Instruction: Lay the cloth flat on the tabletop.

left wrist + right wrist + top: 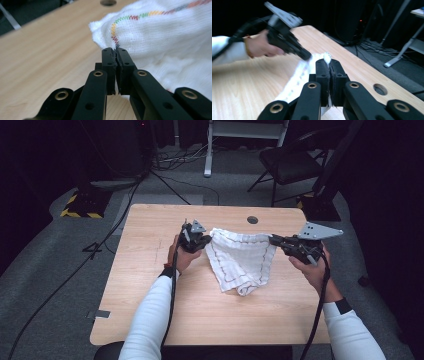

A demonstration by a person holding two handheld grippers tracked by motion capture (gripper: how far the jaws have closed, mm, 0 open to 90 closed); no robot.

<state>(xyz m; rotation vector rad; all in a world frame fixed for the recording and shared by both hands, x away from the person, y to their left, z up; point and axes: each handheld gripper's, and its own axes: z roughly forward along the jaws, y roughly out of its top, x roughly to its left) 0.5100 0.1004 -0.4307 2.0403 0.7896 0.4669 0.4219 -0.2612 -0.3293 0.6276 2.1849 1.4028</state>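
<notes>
The white cloth point(241, 260) with coloured stitching hangs between the 2 grippers above the wooden table point(150, 285), its lower fold resting on the tabletop. The left gripper point(209, 239) is clamped on 1 top corner, the right gripper point(272, 240) on the other.

Light wooden table point(150, 295) (round hole near its far edge), white cloth's point(240, 262) lower fold resting on it

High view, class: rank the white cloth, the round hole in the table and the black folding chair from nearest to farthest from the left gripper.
1. White cloth with coloured stitching: clamped at its corner in the left gripper, hanging to its right.
2. Round hole in the wooden table: farther right, near the far edge.
3. Black folding chair: beyond the table, on the floor.
</notes>
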